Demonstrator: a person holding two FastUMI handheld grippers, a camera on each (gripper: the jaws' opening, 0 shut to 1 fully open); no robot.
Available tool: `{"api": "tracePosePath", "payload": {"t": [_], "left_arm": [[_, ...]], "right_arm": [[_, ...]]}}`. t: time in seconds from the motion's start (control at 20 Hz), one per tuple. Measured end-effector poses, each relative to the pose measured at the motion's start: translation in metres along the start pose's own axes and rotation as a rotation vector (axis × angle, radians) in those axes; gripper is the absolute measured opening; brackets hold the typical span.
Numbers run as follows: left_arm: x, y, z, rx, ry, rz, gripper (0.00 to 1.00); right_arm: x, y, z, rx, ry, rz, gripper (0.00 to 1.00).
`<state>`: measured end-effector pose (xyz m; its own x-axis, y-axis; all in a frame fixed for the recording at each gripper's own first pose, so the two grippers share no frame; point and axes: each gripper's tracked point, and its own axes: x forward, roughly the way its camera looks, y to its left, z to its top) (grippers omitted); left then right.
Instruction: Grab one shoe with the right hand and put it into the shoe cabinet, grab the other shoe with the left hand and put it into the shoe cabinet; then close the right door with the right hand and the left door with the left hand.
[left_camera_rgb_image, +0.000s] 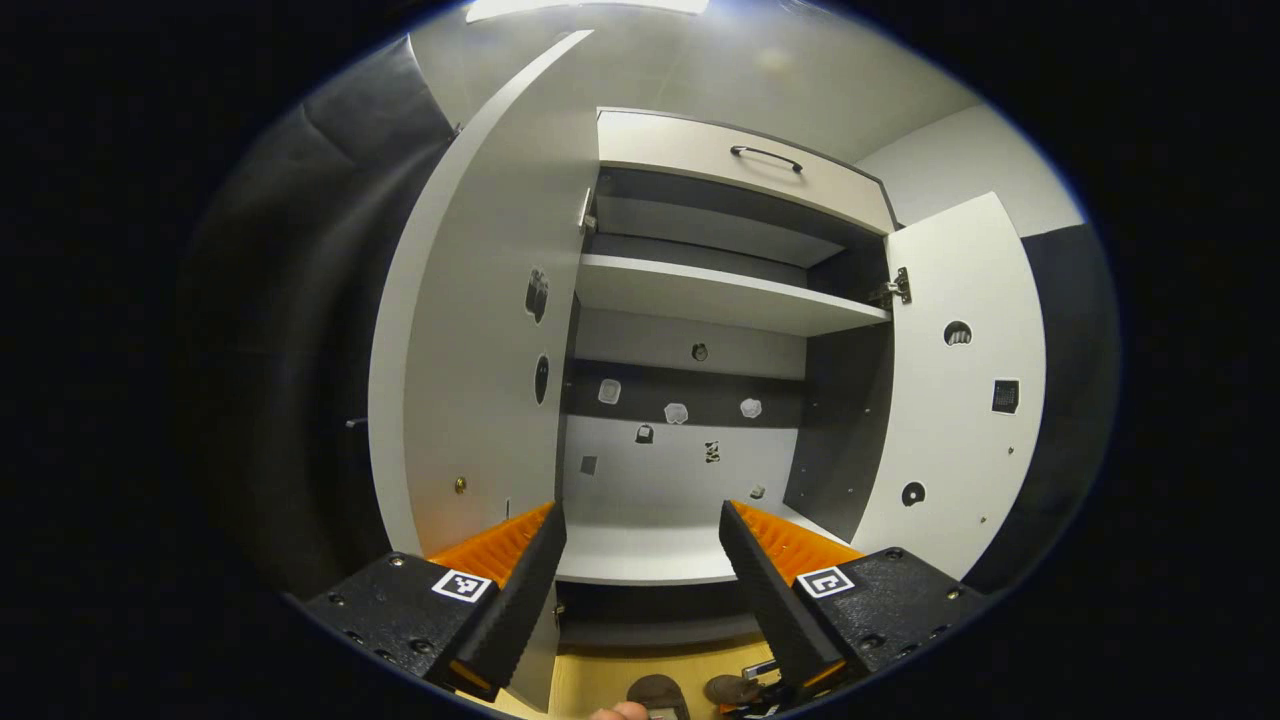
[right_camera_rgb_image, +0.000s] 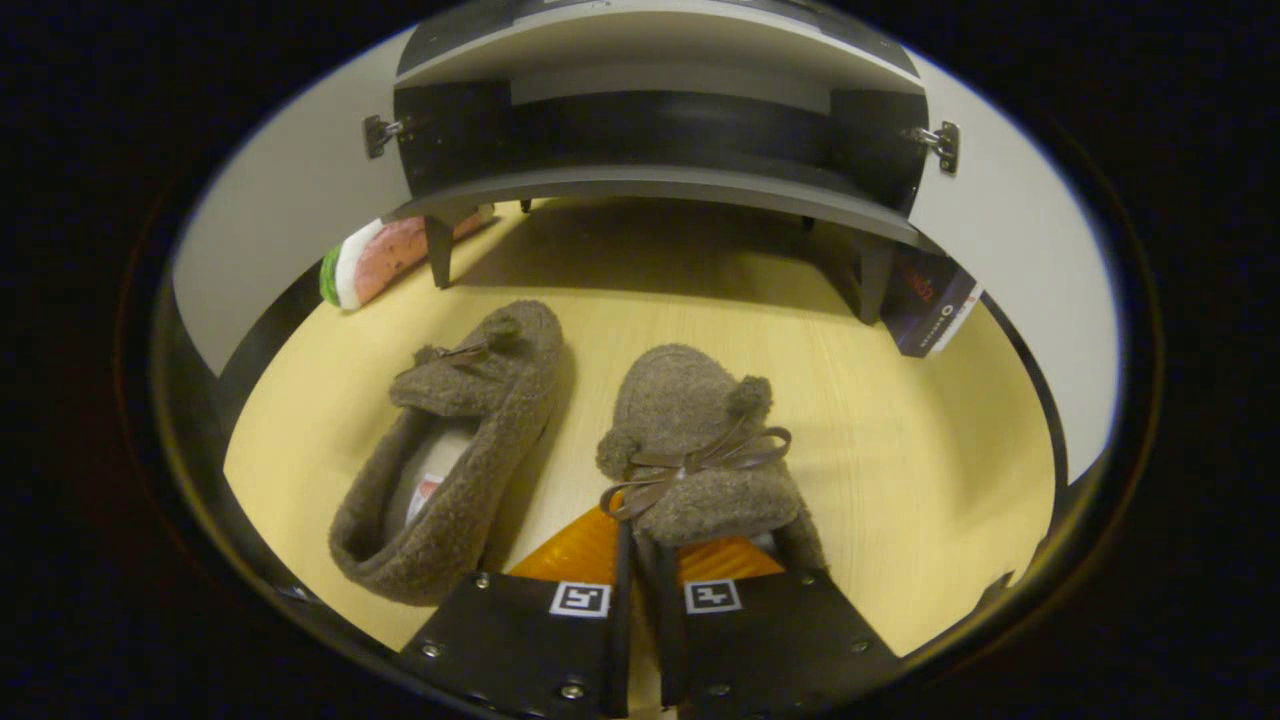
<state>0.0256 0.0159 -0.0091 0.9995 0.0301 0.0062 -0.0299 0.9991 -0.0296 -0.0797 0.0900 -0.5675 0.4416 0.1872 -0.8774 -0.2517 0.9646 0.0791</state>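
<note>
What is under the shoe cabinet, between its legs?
Under the shoe cabinet lies mostly bare, shaded wooden floor. A watermelon-patterned object pokes out at its left leg; how far it reaches behind is hidden.

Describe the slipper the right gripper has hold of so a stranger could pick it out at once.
On the wooden floor before the open shoe cabinet lie two fuzzy brown slippers. It is the right slipper, lying upright, with the right gripper closed on its top edge; the other slipper lies tipped on its side.

- Left gripper view faces straight into the open shoe cabinet (left_camera_rgb_image: 700, 300) from a little way back.
- Right gripper view tilts down, close over the floor (right_camera_rgb_image: 900, 450); both catch the cabinet's bottom edge.
</note>
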Motion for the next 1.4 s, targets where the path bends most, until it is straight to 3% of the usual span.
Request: {"api": "tracePosePath", "payload": {"t": [0.15, 0.45, 0.7, 0.85, 1.15, 1.4], "left_arm": [[-0.001, 0.0, -0.001, 0.003, 0.001, -0.009, 0.95], [-0.001, -0.001, -0.002, 0.019, -0.002, -0.018, 0.95], [-0.002, -0.001, -0.002, 0.029, -0.004, -0.026, 0.95], [-0.002, -0.001, -0.003, 0.037, -0.004, -0.029, 0.95], [-0.002, -0.001, -0.003, 0.055, -0.013, -0.033, 0.95], [-0.002, -0.001, -0.003, 0.055, -0.021, -0.036, 0.94]], "right_arm": [[-0.002, 0.001, 0.002, -0.039, 0.001, 0.004, 0.01], [-0.047, -0.006, 0.048, 0.093, -0.143, 0.025, 0.01], [-0.103, -0.026, 0.105, 0.072, -0.288, -0.019, 0.0], [-0.144, -0.029, 0.159, 0.087, -0.404, -0.013, 0.0], [-0.215, -0.042, 0.314, 0.033, -0.644, -0.021, 0.0], [-0.213, -0.06, 0.441, -0.028, -0.729, -0.051, 0.0]]}}
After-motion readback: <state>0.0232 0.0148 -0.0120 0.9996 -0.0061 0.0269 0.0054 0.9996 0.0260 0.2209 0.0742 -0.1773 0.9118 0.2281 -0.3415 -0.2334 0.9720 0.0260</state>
